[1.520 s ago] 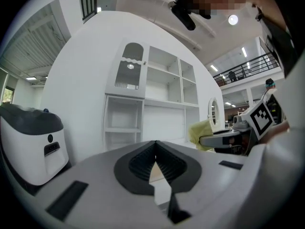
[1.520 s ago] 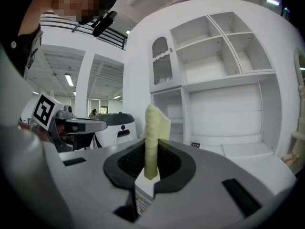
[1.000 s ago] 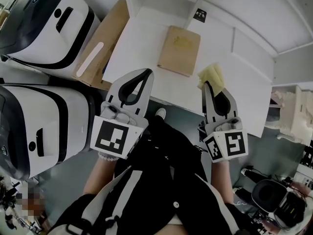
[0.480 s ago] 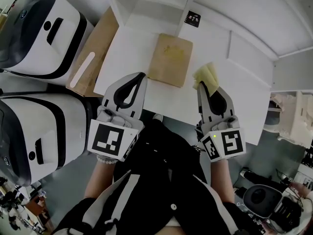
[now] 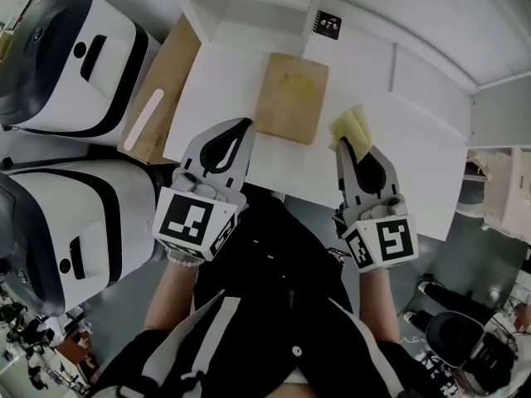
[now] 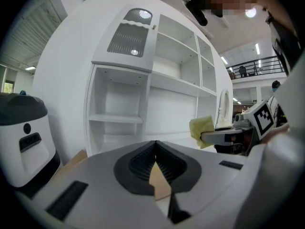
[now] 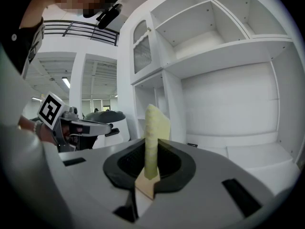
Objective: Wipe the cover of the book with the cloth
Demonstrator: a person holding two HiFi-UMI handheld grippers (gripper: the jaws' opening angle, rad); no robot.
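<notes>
The cloth (image 5: 355,126) is pinched in the right tool (image 5: 348,145); the left tool (image 5: 246,124) is closed on nothing. The book (image 5: 292,98) lies untouched on the counter (image 5: 406,131) (just ahead, between both tools), so all wiping is judged undone.

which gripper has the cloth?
The right gripper: it is shut on the yellow cloth, which sticks out past its tips. The left gripper is shut with nothing between its jaws.

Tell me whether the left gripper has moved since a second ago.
Yes. The left gripper has moved forward over the table toward the book; its tip now lies by the book's near left corner.
</notes>
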